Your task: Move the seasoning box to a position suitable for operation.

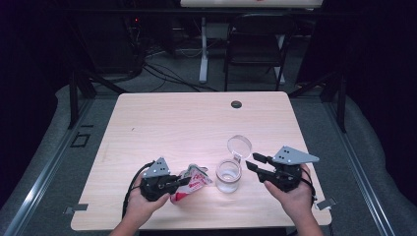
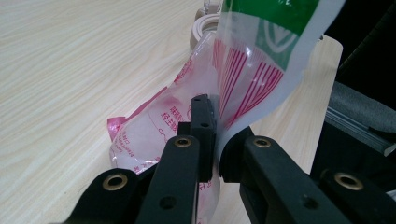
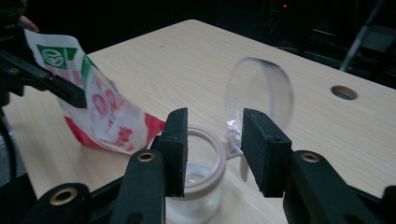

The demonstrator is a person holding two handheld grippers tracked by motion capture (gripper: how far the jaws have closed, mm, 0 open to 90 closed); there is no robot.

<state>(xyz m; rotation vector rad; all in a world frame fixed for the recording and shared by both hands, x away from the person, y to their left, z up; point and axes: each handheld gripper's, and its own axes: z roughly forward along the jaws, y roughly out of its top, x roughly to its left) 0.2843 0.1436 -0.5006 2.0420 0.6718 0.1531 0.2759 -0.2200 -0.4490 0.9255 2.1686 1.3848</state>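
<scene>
1. High view: the left gripper (image 1: 183,182) is pinching the bag (image 1: 194,181), just left of the jar (image 1: 228,175).
2. The right gripper (image 1: 255,162) is hovering just right of the jar, jaws wide apart, holding nothing.
3. The jar's lid (image 1: 239,145) is standing open.

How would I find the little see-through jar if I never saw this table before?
Start at the pale wooden table and look along its near edge, between the two grippers. The jar stands just right of the red-and-white plastic bag, which the left gripper pinches. It is the clear glass one with a round lid flipped up and standing open behind its mouth.
</scene>
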